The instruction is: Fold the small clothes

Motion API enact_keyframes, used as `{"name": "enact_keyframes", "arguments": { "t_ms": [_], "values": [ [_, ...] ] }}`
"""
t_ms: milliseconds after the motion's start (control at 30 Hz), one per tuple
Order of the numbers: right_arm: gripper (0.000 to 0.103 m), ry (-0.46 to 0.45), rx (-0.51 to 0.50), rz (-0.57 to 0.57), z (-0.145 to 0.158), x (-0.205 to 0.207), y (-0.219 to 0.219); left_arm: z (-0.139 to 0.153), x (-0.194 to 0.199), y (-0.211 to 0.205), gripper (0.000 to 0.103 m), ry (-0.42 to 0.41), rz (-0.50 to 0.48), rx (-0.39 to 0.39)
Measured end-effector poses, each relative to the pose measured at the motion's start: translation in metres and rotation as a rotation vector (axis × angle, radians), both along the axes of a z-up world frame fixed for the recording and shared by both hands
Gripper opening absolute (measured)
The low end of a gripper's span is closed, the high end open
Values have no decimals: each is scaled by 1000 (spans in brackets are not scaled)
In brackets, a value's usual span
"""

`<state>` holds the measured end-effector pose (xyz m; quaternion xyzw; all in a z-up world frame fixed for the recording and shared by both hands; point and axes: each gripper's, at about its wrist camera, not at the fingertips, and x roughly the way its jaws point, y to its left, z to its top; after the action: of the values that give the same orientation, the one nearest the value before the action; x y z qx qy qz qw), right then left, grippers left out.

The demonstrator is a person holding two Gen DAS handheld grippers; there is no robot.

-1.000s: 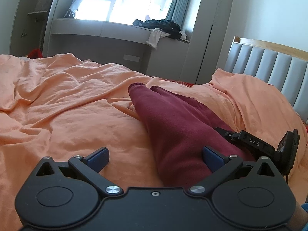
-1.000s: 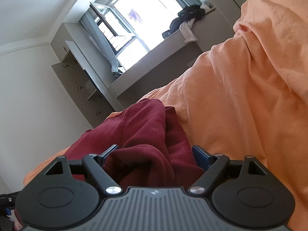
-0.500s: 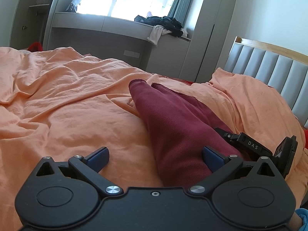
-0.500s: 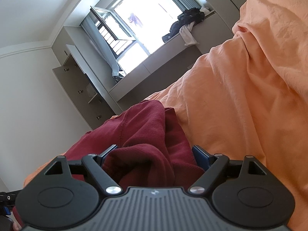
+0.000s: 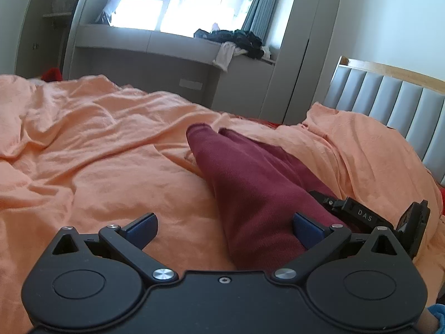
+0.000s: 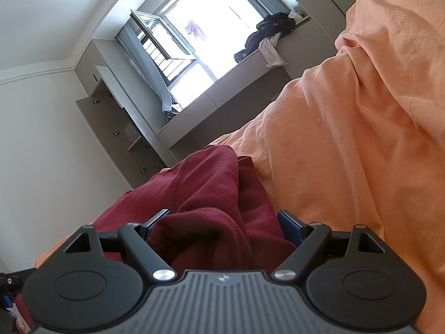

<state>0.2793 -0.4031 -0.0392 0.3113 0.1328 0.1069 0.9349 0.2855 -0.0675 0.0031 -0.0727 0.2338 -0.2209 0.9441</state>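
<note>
Your left gripper [image 5: 224,226] jaws spread wide – maroon trousers [image 5: 250,183] lying mid-bed on orange sheet [image 5: 97,153]. Your right gripper [image 6: 222,222] also wide, waistband bunched between fingers – not clamped.

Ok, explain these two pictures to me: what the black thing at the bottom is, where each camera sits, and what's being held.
No robot here: a person holds a two-finger gripper in each hand, and a fisheye camera on each looks forward along its fingers. The black shape at the bottom is the gripper itself, with blue pads on its fingers.

The left wrist view shows the left gripper open, over a rumpled orange bedsheet. Dark red trousers lie on the sheet, partly between its fingers, not pinched. At right is the right gripper.

The right wrist view is tilted sideways. The right gripper has bunched trouser fabric between its wide-apart fingers; a firm grip isn't evident.

Behind: a window ledge with piled clothes.
</note>
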Motion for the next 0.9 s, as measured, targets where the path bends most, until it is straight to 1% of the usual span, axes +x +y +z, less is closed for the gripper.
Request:
{"name": "enact_keyframes", "arguments": {
  "t_ms": [133,200,267,333,433,500,600,667,800,900],
  "values": [
    [86,-2,0,-2,0,0,0,5,-3,-6,103,-59,18,16],
    [86,-4,-2,-5,1,0,1,7,0,-7,103,-70,14,-4],
    [86,-4,-5,-9,1,-1,2,7,8,-8,103,-48,-6,-35],
    [86,-4,-7,-12,1,-1,3,7,22,-12,102,-22,-5,-54],
    [86,-8,-7,-14,1,-2,4,9,43,-19,102,3,22,-43],
    [86,-11,-9,-17,0,-2,4,8,54,-19,102,20,19,-41],
    [86,-11,-10,-18,0,-2,5,2,62,-18,102,59,12,-34],
    [86,-14,-10,-19,-1,-2,6,-4,65,-15,102,89,2,-54],
    [86,-22,-11,-24,-2,-4,7,-7,66,-10,102,103,-22,-83],
    [86,-22,-11,-24,-3,-4,7,-8,66,-9,102,103,-65,-100]
  ]
}}
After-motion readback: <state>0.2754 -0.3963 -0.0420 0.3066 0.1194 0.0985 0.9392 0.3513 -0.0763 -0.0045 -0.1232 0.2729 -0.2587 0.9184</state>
